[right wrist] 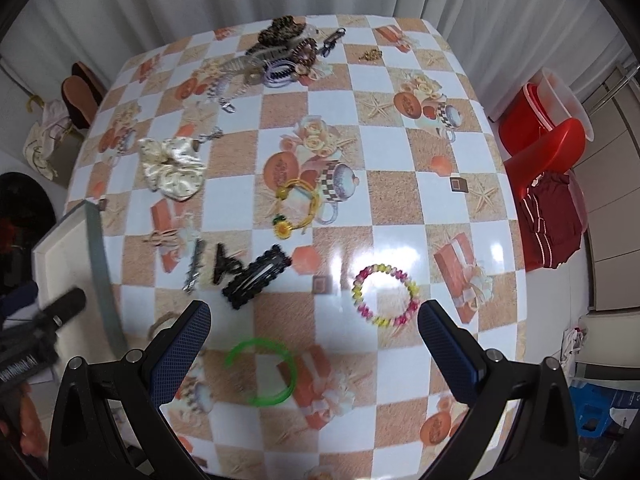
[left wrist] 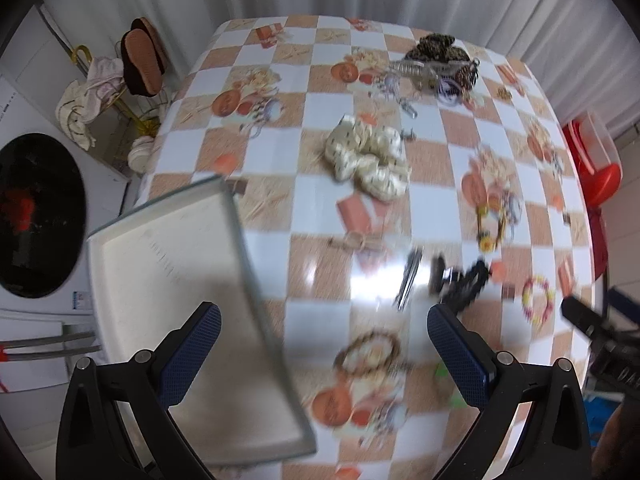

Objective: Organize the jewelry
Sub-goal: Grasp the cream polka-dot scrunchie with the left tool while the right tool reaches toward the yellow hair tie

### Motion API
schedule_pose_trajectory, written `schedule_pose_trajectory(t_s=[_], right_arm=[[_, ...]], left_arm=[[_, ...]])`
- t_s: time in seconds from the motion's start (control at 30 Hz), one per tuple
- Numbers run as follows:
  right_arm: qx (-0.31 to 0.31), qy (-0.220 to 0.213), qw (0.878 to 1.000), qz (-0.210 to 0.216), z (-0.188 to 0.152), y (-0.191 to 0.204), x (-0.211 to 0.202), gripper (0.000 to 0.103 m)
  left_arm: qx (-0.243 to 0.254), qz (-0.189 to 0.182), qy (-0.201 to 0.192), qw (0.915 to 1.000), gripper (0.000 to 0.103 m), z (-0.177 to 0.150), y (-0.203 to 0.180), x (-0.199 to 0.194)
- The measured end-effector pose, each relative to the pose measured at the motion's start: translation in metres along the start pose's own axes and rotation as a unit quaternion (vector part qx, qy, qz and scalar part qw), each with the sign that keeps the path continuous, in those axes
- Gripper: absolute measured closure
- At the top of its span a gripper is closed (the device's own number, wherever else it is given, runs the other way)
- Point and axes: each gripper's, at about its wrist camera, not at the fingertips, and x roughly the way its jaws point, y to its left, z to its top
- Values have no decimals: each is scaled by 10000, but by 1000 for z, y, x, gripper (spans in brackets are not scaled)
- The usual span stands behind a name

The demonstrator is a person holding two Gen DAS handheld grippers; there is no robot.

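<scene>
Hair accessories and jewelry lie scattered on a checkered tablecloth (right wrist: 392,128). My right gripper (right wrist: 314,344) is open and empty above a green open bangle (right wrist: 264,372), with a pink and yellow beaded bracelet (right wrist: 386,294) just ahead. Black hair clips (right wrist: 256,276), a silver clip (right wrist: 194,266), a yellow hair tie (right wrist: 298,208) and a cream scrunchie (right wrist: 172,168) lie further left. My left gripper (left wrist: 324,344) is open and empty over the edge of a white tray (left wrist: 176,280), near a brown bead bracelet (left wrist: 368,350). The scrunchie also shows in the left wrist view (left wrist: 368,158).
A pile of clips and bands (right wrist: 280,56) lies at the table's far side, also in the left wrist view (left wrist: 436,68). Red plastic containers (right wrist: 544,120) stand right of the table. A washing machine door (left wrist: 40,216) and a rack with slippers (left wrist: 144,56) stand left.
</scene>
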Motion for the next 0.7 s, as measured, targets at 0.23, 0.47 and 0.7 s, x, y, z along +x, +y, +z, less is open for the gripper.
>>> schedule_pose_trajectory(t_s=[0.23, 0.47, 0.7], right_arm=[[102, 99, 9998, 105, 25, -15, 49, 0], [53, 80, 9997, 221, 50, -16, 98, 0], [-129, 27, 9997, 181, 65, -4, 133, 0]], left_arm=[[-333, -101, -149, 9993, 0, 54, -14, 46], [-622, -8, -127, 9980, 0, 93, -28, 98], [-825, 82, -88, 9965, 0, 111, -37, 140]])
